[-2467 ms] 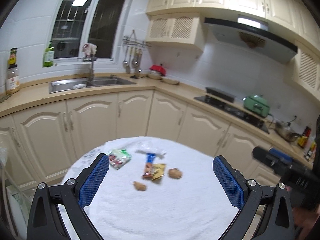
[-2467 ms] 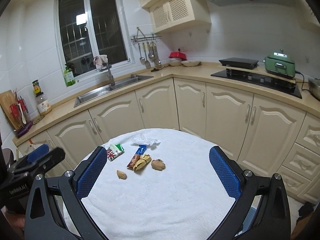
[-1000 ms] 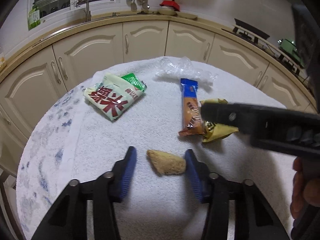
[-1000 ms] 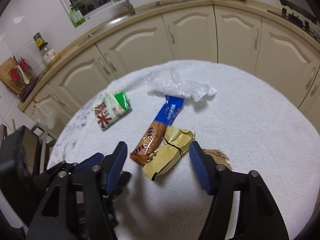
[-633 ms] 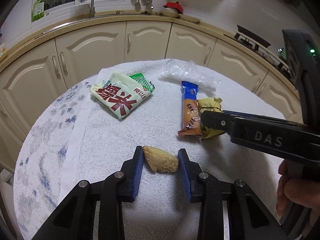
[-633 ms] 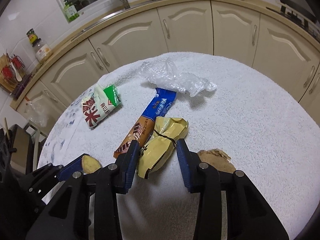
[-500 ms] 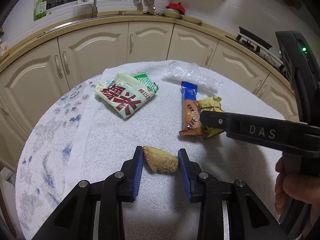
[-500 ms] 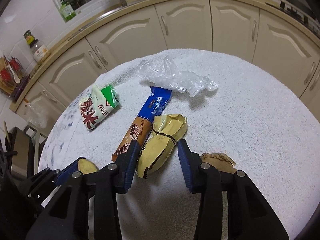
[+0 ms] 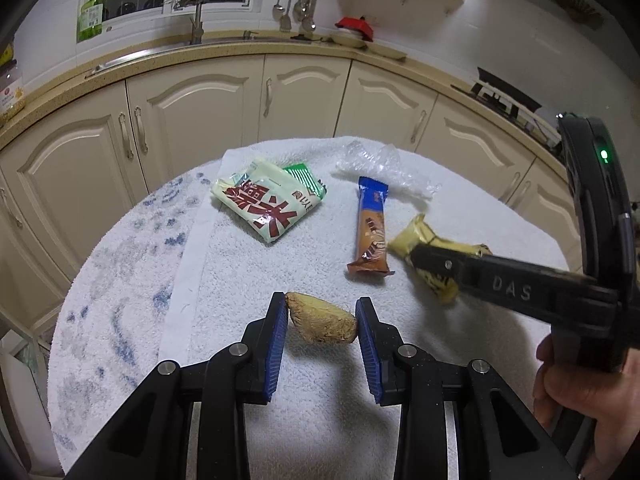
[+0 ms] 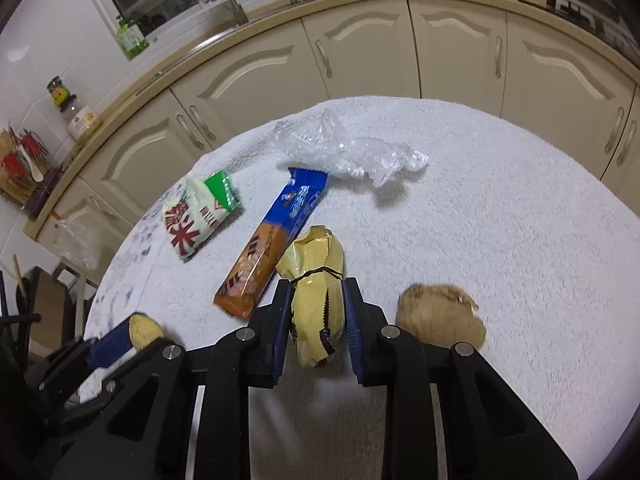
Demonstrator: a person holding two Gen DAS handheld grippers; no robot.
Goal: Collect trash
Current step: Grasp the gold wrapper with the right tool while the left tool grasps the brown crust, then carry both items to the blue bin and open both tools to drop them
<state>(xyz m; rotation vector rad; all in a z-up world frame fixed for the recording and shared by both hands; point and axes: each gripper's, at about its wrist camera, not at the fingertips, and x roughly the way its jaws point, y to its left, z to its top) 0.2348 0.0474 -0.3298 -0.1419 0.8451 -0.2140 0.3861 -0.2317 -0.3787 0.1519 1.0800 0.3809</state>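
Gripping with both hands at once, you are working over a round bench [image 9: 460, 216] covered by a white towel. Your left tool [image 9: 322, 312] is clenched on a tan, crusty scrap [image 9: 322, 322], its blue pads [image 9: 276, 344] pressing both ends of the piece near the bench's front. Your right tool [image 10: 316, 308] is clamped around a crumpled yellow wrapper [image 10: 316, 280], its fingers squeezing the wrapper's lower half while the upper end is sticking out past the tips.

The other litter is lying loose on the towel. A long blue-and-orange bar wrapper [image 10: 272, 240] is lying just beside the yellow wrapper, on its left in the right wrist view. A pale green packet with red lettering [image 9: 268, 204] is sitting farther left, apart from the rest. A crumpled clear plastic film [image 10: 348, 152] is resting at the far side, touching the bar wrapper's blue end. A second brown lump [image 10: 440, 316] is sitting just right of the right tool, slightly blurred.

Cream cabinets [image 9: 180, 112] are curving behind the bench.
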